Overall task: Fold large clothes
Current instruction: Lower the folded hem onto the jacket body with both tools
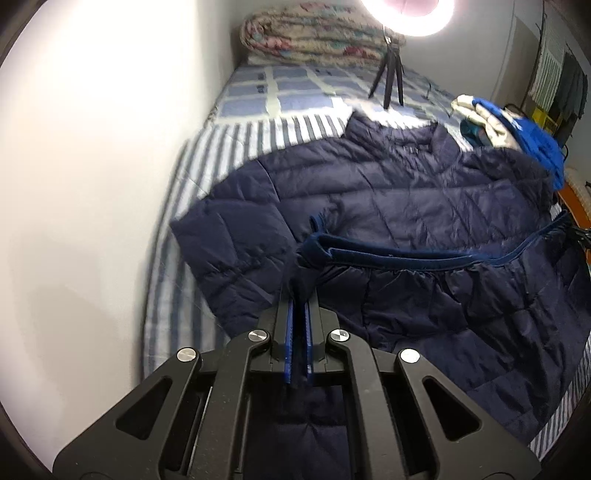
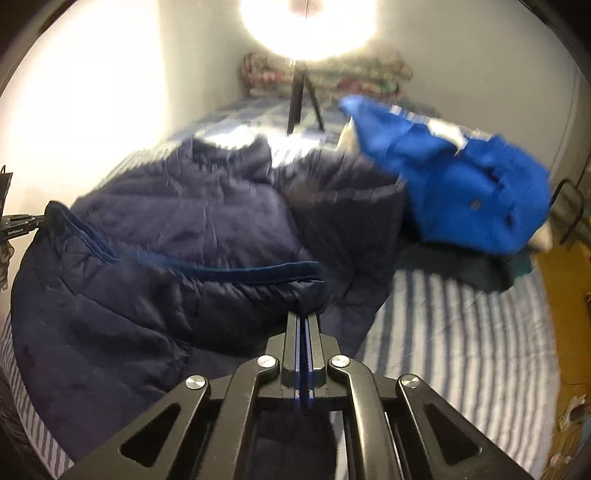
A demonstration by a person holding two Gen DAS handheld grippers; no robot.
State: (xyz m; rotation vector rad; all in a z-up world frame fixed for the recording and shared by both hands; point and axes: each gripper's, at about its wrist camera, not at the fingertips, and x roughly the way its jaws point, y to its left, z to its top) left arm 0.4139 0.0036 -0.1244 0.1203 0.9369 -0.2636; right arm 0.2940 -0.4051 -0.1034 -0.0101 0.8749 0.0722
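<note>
A large navy quilted jacket (image 1: 388, 199) lies spread on a striped bed (image 1: 236, 136), collar toward the far end. Its bottom hem is lifted and stretched between both grippers. My left gripper (image 1: 300, 291) is shut on the left corner of the hem. My right gripper (image 2: 304, 317) is shut on the right corner of the hem of the jacket (image 2: 184, 221). The left gripper's tip also shows at the left edge of the right wrist view (image 2: 22, 225).
A bright blue garment (image 2: 461, 177) lies in a pile of clothes at the jacket's right. A ring light on a small tripod (image 1: 388, 77) stands on the bed beyond the collar. A folded floral quilt (image 1: 314, 33) lies at the head. A white wall (image 1: 92, 184) runs along the left.
</note>
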